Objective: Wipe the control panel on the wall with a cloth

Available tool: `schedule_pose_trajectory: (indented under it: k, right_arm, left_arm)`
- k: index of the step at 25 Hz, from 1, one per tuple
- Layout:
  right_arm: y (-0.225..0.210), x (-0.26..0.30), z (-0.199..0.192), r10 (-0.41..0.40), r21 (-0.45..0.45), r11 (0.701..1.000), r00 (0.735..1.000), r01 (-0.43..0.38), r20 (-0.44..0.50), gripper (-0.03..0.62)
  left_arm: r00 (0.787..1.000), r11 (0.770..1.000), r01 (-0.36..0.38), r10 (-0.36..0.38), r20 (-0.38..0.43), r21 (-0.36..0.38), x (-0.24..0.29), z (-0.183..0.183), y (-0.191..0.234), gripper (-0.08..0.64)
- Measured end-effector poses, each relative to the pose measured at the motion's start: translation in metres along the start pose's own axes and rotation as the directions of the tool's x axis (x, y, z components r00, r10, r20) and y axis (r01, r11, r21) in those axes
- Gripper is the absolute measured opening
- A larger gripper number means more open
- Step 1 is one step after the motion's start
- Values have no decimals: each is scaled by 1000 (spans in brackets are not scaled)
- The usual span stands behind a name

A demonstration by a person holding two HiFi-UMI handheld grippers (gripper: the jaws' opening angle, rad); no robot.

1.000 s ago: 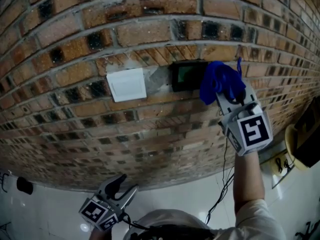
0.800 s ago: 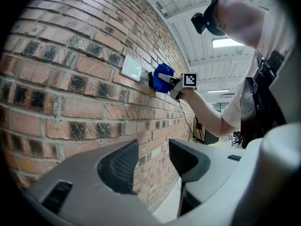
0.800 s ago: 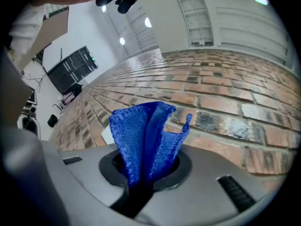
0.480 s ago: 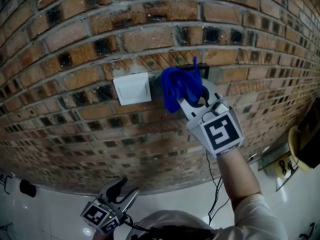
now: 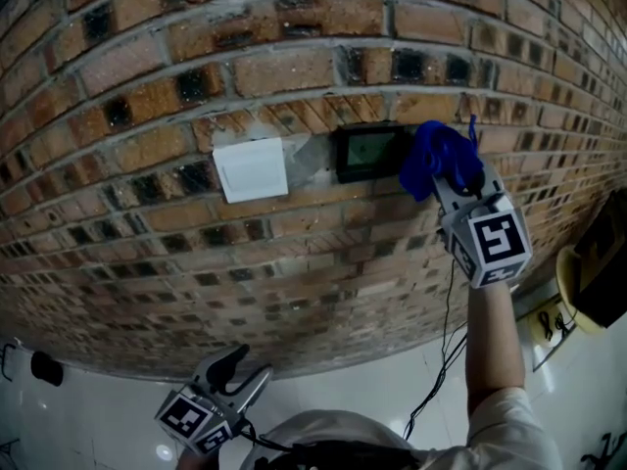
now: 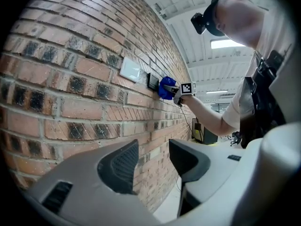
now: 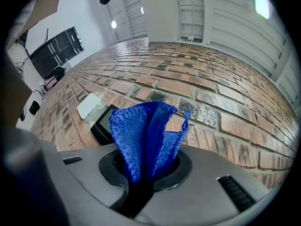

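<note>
A small black control panel (image 5: 369,151) with a greenish screen is set in the brick wall (image 5: 294,57). My right gripper (image 5: 453,176) is raised against the wall just right of the panel, shut on a bunched blue cloth (image 5: 439,158). In the right gripper view the blue cloth (image 7: 147,137) stands up from between the jaws, with the control panel (image 7: 104,123) to its left, uncovered. My left gripper (image 5: 240,371) hangs low near the floor, open and holding nothing; in its own view the left gripper (image 6: 153,161) shows a gap between the pads.
A white switch plate (image 5: 251,168) sits on the wall left of the panel. A thin cable (image 5: 439,360) hangs down below my right arm. A yellow-and-black object (image 5: 593,277) stands at the far right. Pale glossy floor (image 5: 88,419) lies below the wall.
The right gripper with the cloth swept left across the panel, covering it half a second ago, then came back right; the panel is uncovered again. The left gripper stayed low.
</note>
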State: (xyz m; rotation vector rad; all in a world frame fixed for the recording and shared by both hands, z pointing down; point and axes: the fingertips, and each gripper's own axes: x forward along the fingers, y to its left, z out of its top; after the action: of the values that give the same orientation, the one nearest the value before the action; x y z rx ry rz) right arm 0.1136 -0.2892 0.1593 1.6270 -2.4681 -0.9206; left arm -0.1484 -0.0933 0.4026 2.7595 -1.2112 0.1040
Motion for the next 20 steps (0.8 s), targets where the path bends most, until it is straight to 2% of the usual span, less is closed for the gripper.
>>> schedule_pose_trajectory:
  k: [3, 5, 9, 11, 14, 17, 20]
  right_arm:
    - [-13, 0, -16, -33, 13, 999, 999, 34, -38, 91]
    - [-7, 1, -11, -26, 25, 999, 999, 27, -29, 89]
    - [43, -1, 38, 67, 2, 998, 995, -68, 76, 89]
    - [77, 4, 58, 146, 4, 989, 982, -148, 118, 89]
    - [119, 20, 70, 239, 6, 970, 962, -242, 133, 89]
    - [136, 36, 73, 253, 20, 966, 957, -258, 144, 89]
    - [125, 36, 73, 229, 49, 970, 959, -240, 165, 91]
  left_arm:
    - [1000, 1000, 4, -4, -14, 15, -1, -5, 2, 206]
    - [1000, 1000, 5, -4, -27, 17, -3, -10, 3, 206]
    - [1000, 1000, -4, 4, 3, -7, -3, -1, 1, 206]
    - [1000, 1000, -10, 10, -10, 0, -5, -5, 4, 206]
    - [1000, 1000, -17, 17, 8, -2, -7, 0, 3, 206]
    - [1000, 1000, -26, 26, 10, -4, -10, 0, 3, 206]
    - [999, 999, -42, 42, -10, -7, -16, -7, 8, 206]
